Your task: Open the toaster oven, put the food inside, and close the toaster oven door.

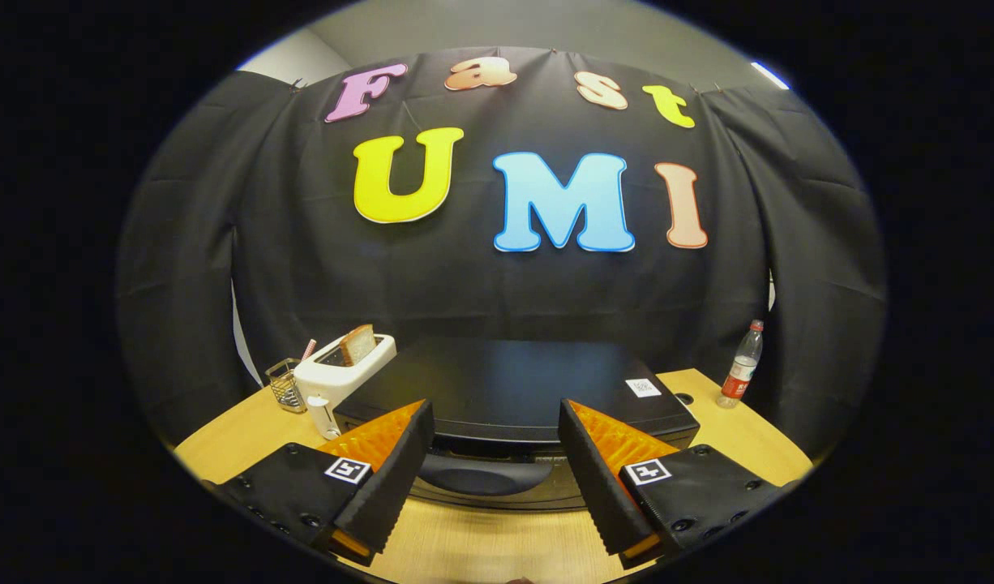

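Gripper (495, 454) hovering wide open, gripping nothing, over light wood table (740, 442). Black toaster oven (513, 389) sitting just beyond the fingers, door handle (477, 474) between them. White toaster (343, 373) with bread slice (357, 344) far left, wire basket (286, 385) beside it. Bottle (742, 365) far right. Black cloth wall behind.

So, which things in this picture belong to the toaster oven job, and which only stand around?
For the job:
- black toaster oven, door shut, handle just ahead of the fingers
- gripper, open

Only standing around:
- white pop-up toaster holding a bread slice
- small wire basket
- clear plastic bottle with red label
- wooden table
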